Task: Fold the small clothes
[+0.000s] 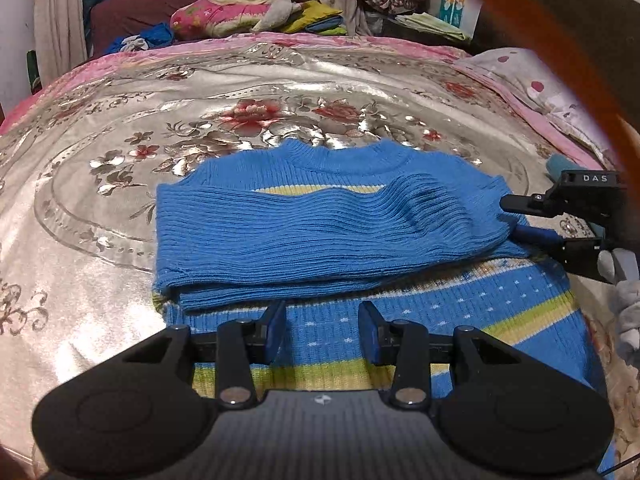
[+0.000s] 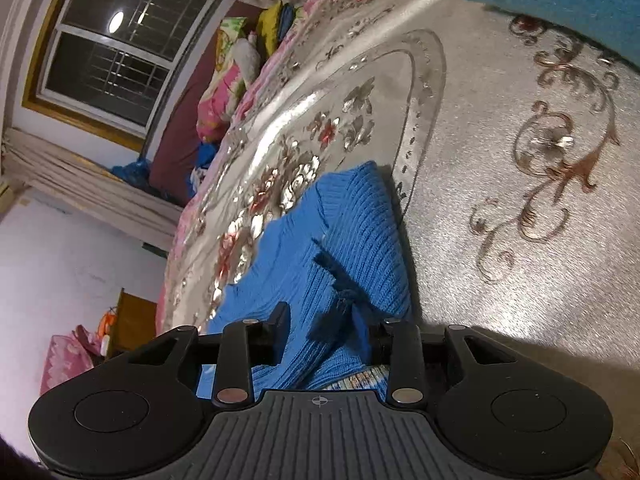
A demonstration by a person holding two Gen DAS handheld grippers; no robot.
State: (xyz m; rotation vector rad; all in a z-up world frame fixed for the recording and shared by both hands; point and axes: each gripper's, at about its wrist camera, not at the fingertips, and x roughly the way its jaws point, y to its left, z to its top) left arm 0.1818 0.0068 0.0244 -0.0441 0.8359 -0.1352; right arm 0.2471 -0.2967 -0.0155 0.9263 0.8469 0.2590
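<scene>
A small blue ribbed sweater (image 1: 320, 220) with yellow-green stripes and white dots lies on the bed, its sleeves folded across the chest. My left gripper (image 1: 322, 332) is open and empty just above the sweater's striped lower body. My right gripper (image 1: 516, 220) comes in from the right edge of the left wrist view, at the sweater's right shoulder. In the right wrist view the gripper (image 2: 322, 332) has blue knit (image 2: 320, 280) between its fingers, which stand apart; whether they pinch the cloth is unclear.
The sweater rests on a shiny silver floral bedspread (image 1: 120, 160). Pillows and piled clothes (image 1: 248, 12) lie at the head of the bed. A pink spotted cloth (image 1: 528, 92) lies at the right. A window (image 2: 112, 48) is on the far wall.
</scene>
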